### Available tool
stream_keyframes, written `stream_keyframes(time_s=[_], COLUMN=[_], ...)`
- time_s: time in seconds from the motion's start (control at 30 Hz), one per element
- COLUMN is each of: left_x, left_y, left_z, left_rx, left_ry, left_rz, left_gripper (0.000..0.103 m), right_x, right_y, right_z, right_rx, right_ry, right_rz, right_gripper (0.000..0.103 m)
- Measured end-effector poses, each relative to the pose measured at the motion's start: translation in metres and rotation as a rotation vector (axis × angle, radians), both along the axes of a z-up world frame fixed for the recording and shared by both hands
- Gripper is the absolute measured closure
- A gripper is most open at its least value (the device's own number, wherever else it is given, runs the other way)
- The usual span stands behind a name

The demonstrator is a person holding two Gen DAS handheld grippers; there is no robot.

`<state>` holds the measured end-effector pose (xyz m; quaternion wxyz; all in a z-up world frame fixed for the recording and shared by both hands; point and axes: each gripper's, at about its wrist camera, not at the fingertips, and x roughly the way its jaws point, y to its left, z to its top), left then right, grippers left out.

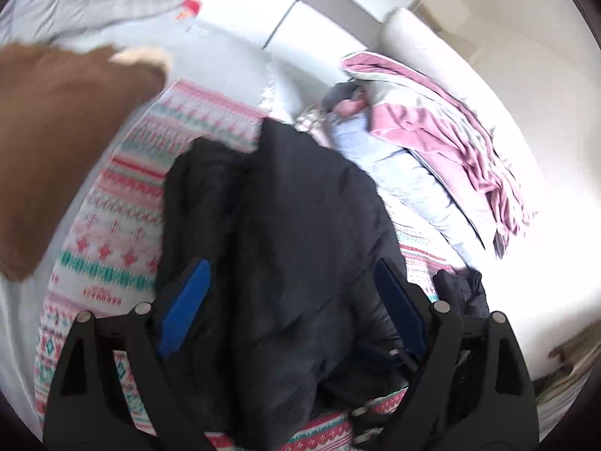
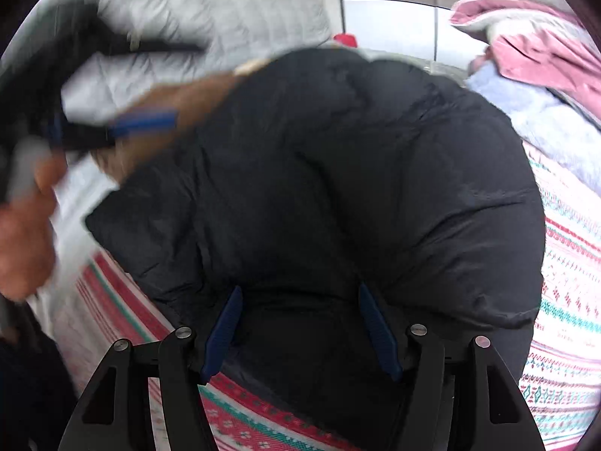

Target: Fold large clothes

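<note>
Jacket [image 2: 338, 195], black and puffy, bunched in a thick mound on the patterned blanket [image 1: 112, 233] of a bed. Left gripper [image 1: 293, 293] stands spread wide above the mound, pads clear of the fabric. Right gripper [image 2: 300, 327] hovers partly spread over the near edge, pinching nothing visible. Judged step: regrasp for the next fold. Done well, each claw takes an outer edge or seam, not the padded bulk, and the layers are flattened first. Surface is quilted, slightly glossy, softly creased.

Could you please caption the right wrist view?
Open right gripper over a black puffer jacket on a patterned blanket.
</note>
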<state>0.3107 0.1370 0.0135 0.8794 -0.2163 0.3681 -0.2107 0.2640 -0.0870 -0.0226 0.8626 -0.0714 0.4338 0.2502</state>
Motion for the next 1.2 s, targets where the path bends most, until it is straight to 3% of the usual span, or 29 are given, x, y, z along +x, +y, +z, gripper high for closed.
stream_keyframes(time_s=[0.1,0.23,0.4,0.47,0.6,0.7,0.77,0.87,1.03,1.13,1.2], left_x=[0.001,0.01,0.042,0.053,0.057,0.059,0.063,0.068,0.07,0.074,0.077], left_y=[-0.017,-0.029,-0.03,-0.025,-0.021,-0.02,-0.012,-0.003,-0.004,-0.005,-0.003], left_z=[0.005,0.005,-0.023,-0.042,-0.053,-0.06,-0.067,-0.076,-0.079,-0.082,-0.085], left_rx=[0.068,0.158,0.296,0.3,0.344,0.386,0.346,0.284,0.291,0.306,0.301], left_ry=[-0.035,-0.051,0.085,0.14,0.158,0.153,0.184,0.225,0.23,0.23,0.236], left_rz=[-0.022,0.026,0.152,0.164,0.191,0.202,0.198,0.196,0.198,0.195,0.194], left_gripper=[0.014,0.014,0.014,0.012,0.011,0.008,0.007,0.007,0.005,0.003,0.002], right_x=[-0.003,-0.005,-0.003,0.0,0.002,0.006,0.016,0.05,0.138,0.184,0.221], right_y=[0.01,0.018,0.017,0.016,0.008,-0.014,-0.041,-0.086,-0.128,-0.113,-0.098], right_z=[-0.011,-0.02,-0.025,-0.024,-0.015,0.006,0.028,0.055,0.065,0.054,0.039], right_rx=[-0.045,-0.075,-0.076,-0.065,-0.043,0.059,0.145,0.27,0.311,0.344,0.273], right_ry=[-0.002,-0.007,-0.001,0.006,0.018,0.061,0.026,-0.004,0.05,0.135,0.182], right_rz=[0.028,0.047,0.046,0.048,0.07,0.059,-0.003,-0.136,-0.342,-0.356,-0.358], right_gripper=[0.038,0.037,0.038,0.037,0.037,0.037,0.037,0.037,0.037,0.037,0.037])
